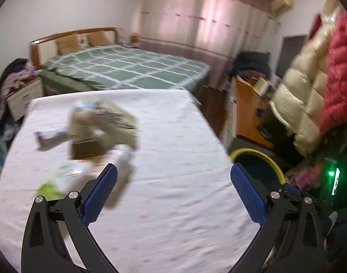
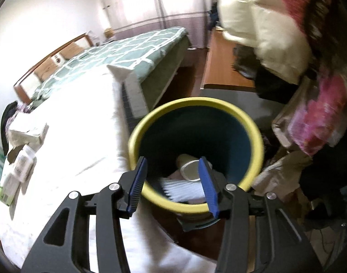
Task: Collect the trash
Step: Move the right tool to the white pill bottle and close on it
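My left gripper [image 1: 173, 177] is open and empty above the white-clothed table [image 1: 173, 204]. Blurred trash lies to its left: a torn cardboard box [image 1: 100, 127], a plastic bottle [image 1: 123, 173], a small packet [image 1: 48, 137] and a green wrapper [image 1: 48, 190]. My right gripper [image 2: 173, 168] is open and empty over a yellow-rimmed bin [image 2: 253, 134] beside the table. A paper cup [image 2: 189, 166] and white paper [image 2: 184, 190] lie in the bin. The bin's rim also shows in the left wrist view [image 1: 264, 157]. Boxes [image 2: 27, 134] and packets [image 2: 23, 161] lie at the table's far left in the right wrist view.
A bed with a green checked cover [image 1: 128, 68] stands behind the table. Puffy cream and red jackets [image 1: 310, 95] hang at the right. A wooden cabinet [image 1: 248, 104] and piled clothes [image 2: 317, 118] crowd the floor near the bin.
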The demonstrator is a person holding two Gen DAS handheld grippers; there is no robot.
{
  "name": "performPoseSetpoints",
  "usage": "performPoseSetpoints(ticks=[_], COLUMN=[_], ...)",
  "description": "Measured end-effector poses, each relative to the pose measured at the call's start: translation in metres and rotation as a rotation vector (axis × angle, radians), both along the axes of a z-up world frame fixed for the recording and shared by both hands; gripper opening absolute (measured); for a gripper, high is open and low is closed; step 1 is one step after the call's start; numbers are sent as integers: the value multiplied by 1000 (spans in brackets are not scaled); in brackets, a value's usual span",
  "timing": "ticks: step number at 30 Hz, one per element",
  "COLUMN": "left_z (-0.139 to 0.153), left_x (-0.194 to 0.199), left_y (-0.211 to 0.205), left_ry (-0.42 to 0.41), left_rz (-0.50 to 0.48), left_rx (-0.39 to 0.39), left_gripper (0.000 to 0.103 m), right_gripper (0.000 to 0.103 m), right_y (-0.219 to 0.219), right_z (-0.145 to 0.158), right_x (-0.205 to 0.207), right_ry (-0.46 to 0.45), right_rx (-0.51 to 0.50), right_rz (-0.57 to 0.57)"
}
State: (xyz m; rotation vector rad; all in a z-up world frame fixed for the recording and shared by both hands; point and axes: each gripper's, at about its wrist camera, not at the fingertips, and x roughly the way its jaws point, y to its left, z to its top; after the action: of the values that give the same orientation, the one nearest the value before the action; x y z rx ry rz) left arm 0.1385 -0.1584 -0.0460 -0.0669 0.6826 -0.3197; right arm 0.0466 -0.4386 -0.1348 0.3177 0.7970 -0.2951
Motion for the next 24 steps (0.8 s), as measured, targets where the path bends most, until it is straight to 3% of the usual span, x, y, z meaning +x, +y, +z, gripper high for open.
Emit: performPoseSetpoints(ticks=[5, 15, 24], left_z=[-3, -21, -33], left_x=[-12, -24, -27], left_y=[69, 166, 199], left_ry=[-16, -7, 0], left_rz=[127, 334, 394], left_rx=[-12, -25, -31], left_gripper=[98, 98, 98], right_gripper=[45, 45, 46], right_y=[50, 164, 244], right_z=[1, 5, 22], right_x=[22, 63, 92], right_ry=[12, 24, -3], right_rx=[-6, -9, 14], right_rz=[107, 352, 500])
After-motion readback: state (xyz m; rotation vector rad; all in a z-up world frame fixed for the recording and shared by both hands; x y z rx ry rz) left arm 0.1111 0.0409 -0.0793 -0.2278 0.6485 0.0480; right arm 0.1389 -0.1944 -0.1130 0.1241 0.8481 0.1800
